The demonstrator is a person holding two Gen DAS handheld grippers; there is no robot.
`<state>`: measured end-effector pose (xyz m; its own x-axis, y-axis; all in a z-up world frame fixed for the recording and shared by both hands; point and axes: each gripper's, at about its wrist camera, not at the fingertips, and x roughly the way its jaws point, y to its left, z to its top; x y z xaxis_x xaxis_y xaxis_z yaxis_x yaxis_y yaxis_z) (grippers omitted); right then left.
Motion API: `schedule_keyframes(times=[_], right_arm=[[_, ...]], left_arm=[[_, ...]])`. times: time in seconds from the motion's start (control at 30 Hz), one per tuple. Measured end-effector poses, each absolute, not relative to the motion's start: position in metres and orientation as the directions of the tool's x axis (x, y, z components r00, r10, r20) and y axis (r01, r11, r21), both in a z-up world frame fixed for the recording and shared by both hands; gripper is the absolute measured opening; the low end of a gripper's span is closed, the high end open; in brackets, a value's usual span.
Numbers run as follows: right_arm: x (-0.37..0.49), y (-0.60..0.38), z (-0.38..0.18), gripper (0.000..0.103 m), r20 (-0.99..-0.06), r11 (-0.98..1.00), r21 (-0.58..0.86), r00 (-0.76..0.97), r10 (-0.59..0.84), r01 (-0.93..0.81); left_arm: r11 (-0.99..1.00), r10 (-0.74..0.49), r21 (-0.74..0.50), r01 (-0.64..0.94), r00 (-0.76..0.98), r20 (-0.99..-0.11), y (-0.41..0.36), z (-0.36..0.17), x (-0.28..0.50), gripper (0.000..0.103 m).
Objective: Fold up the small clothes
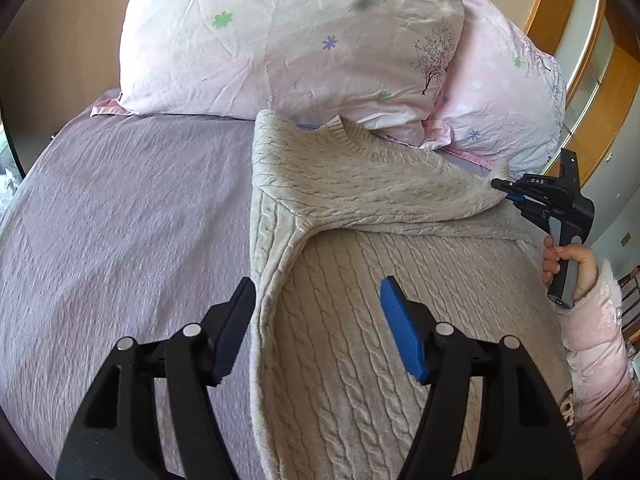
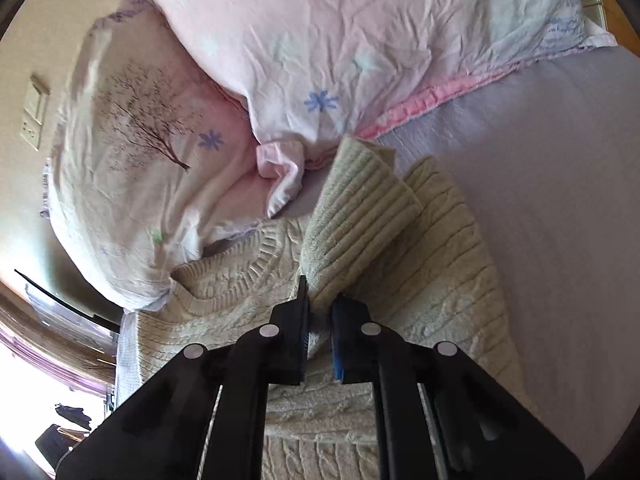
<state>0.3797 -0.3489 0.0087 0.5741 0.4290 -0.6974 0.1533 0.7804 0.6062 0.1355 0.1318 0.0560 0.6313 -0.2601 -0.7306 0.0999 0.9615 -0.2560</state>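
Observation:
A cream cable-knit sweater [image 1: 384, 264] lies on a lilac bedspread [image 1: 120, 220]. One sleeve [image 1: 368, 184] is drawn across its top toward the right. My left gripper [image 1: 318, 320] is open and empty, hovering over the sweater's left folded edge. My right gripper [image 1: 500, 186] is shut on the sleeve's ribbed cuff at the right side. In the right wrist view the gripper [image 2: 320, 312] pinches the cuff [image 2: 360, 220], which stands up above the sweater body [image 2: 440, 260].
Two pink patterned pillows [image 1: 288, 36] [image 1: 504, 88] lean at the head of the bed, just beyond the sweater's collar [image 1: 332, 128]. A wooden frame [image 1: 592, 60] is at the right. My arm in a pink sleeve [image 1: 596, 340] is at the right edge.

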Motion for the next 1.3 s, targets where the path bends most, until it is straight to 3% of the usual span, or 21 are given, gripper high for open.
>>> schedule_keyframes(times=[0.07,0.17,0.23,0.3,0.4,0.5,0.6,0.77,0.87,0.9,0.93,0.97,1.1,1.3], right_arm=[[0.364,-0.357,0.02,0.01,-0.688,0.781,0.602,0.603,0.404,0.164],[0.338,-0.371,0.022,0.047,-0.771,0.818,0.515,0.555,0.312,0.256],[0.311,-0.382,0.032,0.069,-0.768,0.835,0.489,0.579,0.274,0.254],[0.284,-0.389,0.042,0.076,-0.764,0.856,0.472,0.583,0.277,0.211],[0.242,-0.401,0.043,0.076,-0.78,0.864,0.478,0.53,0.333,0.16],[0.21,-0.41,0.031,0.075,-0.807,0.858,0.489,0.457,0.374,0.16],[0.185,-0.41,0.028,0.068,-0.808,0.866,0.484,0.445,0.387,0.125],[0.148,-0.402,0.028,0.037,-0.758,0.822,0.569,0.399,0.515,0.022],[0.131,-0.401,0.025,0.017,-0.723,0.782,0.623,0.365,0.586,-0.022],[0.126,-0.398,0.024,0.009,-0.711,0.768,0.639,0.348,0.611,-0.045],[0.123,-0.396,0.024,0.009,-0.7,0.761,0.647,0.35,0.622,-0.058],[0.122,-0.395,0.027,0.009,-0.682,0.749,0.659,0.364,0.634,-0.07],[0.132,-0.405,0.055,0.008,-0.536,0.659,0.743,0.482,0.693,-0.12],[0.207,-0.426,0.102,0.008,-0.376,0.57,0.81,0.623,0.686,-0.138]], left_arm=[[0.954,-0.286,-0.275,0.117,0.625,-0.726,0.135,0.054,0.129,0.065],[0.943,-0.327,-0.295,0.156,0.606,-0.725,0.134,0.051,0.115,0.065],[0.937,-0.345,-0.305,0.172,0.599,-0.723,0.135,0.049,0.102,0.069],[0.932,-0.357,-0.317,0.175,0.593,-0.722,0.136,0.045,0.088,0.074],[0.93,-0.36,-0.325,0.169,0.586,-0.726,0.139,0.036,0.065,0.078],[0.934,-0.35,-0.327,0.147,0.577,-0.738,0.14,0.026,0.046,0.079],[0.919,-0.38,-0.368,0.14,0.561,-0.736,0.141,0.016,0.033,0.079],[0.904,-0.412,-0.396,0.159,0.572,-0.71,0.132,0.01,0.007,0.076],[0.904,-0.413,-0.394,0.165,0.574,-0.707,0.126,0.008,-0.006,0.061],[0.901,-0.419,-0.404,0.161,0.57,-0.707,0.127,0.007,-0.008,0.045],[0.888,-0.441,-0.433,0.156,0.556,-0.704,0.128,0.004,-0.008,0.022],[0.872,-0.466,-0.466,0.147,0.539,-0.702,0.13,0.0,-0.006,0.013],[0.827,-0.524,-0.542,0.145,0.546,-0.654,0.14,0.007,0.008,0.011],[0.799,-0.51,-0.586,0.138,0.671,-0.538,0.17,0.064,0.079,0.009]])
